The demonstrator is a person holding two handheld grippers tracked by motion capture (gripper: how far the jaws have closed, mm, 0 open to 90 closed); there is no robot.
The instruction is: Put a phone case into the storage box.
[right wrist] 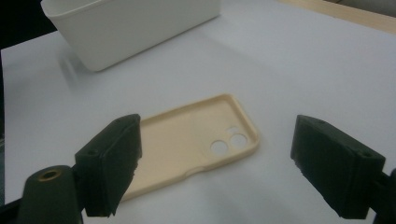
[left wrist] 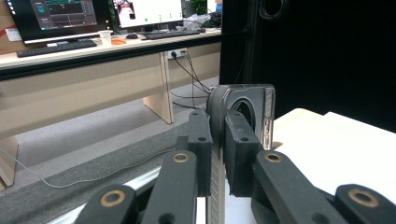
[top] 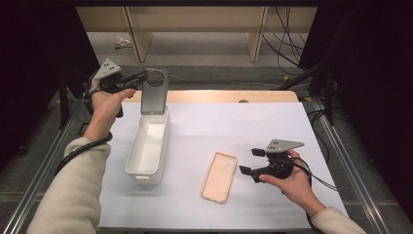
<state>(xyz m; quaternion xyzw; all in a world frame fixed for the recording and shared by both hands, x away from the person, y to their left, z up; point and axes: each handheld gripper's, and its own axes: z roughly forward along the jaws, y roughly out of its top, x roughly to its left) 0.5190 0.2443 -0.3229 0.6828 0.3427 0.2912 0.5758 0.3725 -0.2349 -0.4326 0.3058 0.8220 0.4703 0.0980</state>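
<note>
High view: the left hand-held gripper (top: 139, 79) clamps the phone (top: 155, 91) upright above the white bin's (top: 146, 146) far end; lower it straight, clear of the rim. The right hand-held gripper (top: 249, 162) gapes wide beside the case (top: 219, 177) on the table (top: 272, 126).

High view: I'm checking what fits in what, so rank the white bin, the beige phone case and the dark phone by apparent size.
1. white bin, clearly largest.
2. beige phone case and dark phone: they look alike, and the phone is held off the table, so I won't rank them.
</note>
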